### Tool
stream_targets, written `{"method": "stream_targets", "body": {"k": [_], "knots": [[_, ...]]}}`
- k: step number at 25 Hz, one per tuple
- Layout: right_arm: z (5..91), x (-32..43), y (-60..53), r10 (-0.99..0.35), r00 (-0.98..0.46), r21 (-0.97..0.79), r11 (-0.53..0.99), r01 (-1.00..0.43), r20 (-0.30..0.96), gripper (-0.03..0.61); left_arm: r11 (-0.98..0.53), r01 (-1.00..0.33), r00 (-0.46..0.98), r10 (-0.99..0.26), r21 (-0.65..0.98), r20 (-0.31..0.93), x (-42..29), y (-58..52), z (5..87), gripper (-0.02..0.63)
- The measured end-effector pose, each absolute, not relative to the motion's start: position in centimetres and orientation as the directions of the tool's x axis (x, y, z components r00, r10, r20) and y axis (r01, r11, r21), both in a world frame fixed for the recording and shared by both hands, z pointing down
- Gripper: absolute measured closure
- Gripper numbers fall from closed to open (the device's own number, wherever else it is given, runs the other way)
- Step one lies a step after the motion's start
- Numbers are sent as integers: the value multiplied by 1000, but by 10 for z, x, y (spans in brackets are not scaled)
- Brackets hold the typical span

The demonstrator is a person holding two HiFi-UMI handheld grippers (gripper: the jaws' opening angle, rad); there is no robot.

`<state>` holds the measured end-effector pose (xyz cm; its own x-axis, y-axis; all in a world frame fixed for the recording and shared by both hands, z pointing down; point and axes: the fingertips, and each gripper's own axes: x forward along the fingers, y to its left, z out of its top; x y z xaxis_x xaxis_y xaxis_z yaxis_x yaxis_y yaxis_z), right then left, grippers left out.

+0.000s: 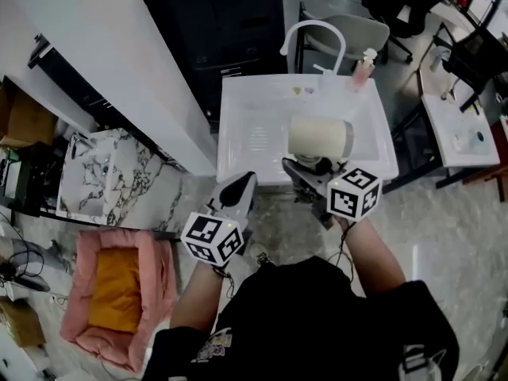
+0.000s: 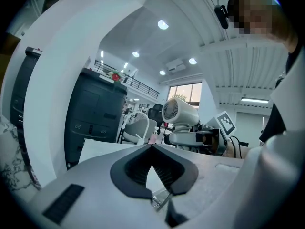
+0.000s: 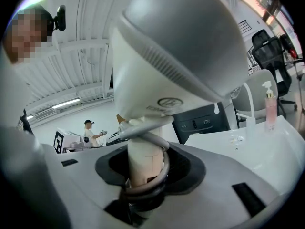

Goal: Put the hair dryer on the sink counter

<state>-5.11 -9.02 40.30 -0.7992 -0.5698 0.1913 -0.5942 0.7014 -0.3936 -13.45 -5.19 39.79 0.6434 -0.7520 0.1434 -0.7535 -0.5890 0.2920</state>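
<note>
A cream hair dryer [image 1: 317,137] hangs over the right part of the white sink counter [image 1: 246,125], barrel sideways. My right gripper [image 1: 309,169] is shut on its handle [image 3: 143,168], which stands upright between the jaws with the grey cord [image 3: 145,128] looped round it. The dryer's grey-capped body [image 3: 176,56] fills the right gripper view. My left gripper [image 1: 242,185] is at the counter's front edge, left of the dryer, shut [image 2: 152,147] with nothing in it. The left gripper view shows the dryer [image 2: 178,112] and the right gripper [image 2: 190,138] beyond.
A curved white faucet [image 1: 313,34] and a pink soap bottle [image 1: 363,68] stand at the counter's back edge. A black cabinet [image 1: 222,22] lies behind, a marble-topped unit [image 1: 103,173] and a pink pet bed [image 1: 119,292] to the left, a white table [image 1: 460,125] to the right.
</note>
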Motion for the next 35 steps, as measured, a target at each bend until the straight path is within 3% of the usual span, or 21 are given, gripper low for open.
{"method": "stream_targets", "body": {"k": [12, 35], "knots": [[397, -113, -115, -605, -769, -388, 671, -631, 205, 408, -642, -694, 705, -698, 325, 125, -183, -74, 399, 615], [426, -115, -270, -544, -807, -456, 672, -583, 231, 410, -619, -725, 679, -717, 303, 159, -166, -189, 414, 615]]}}
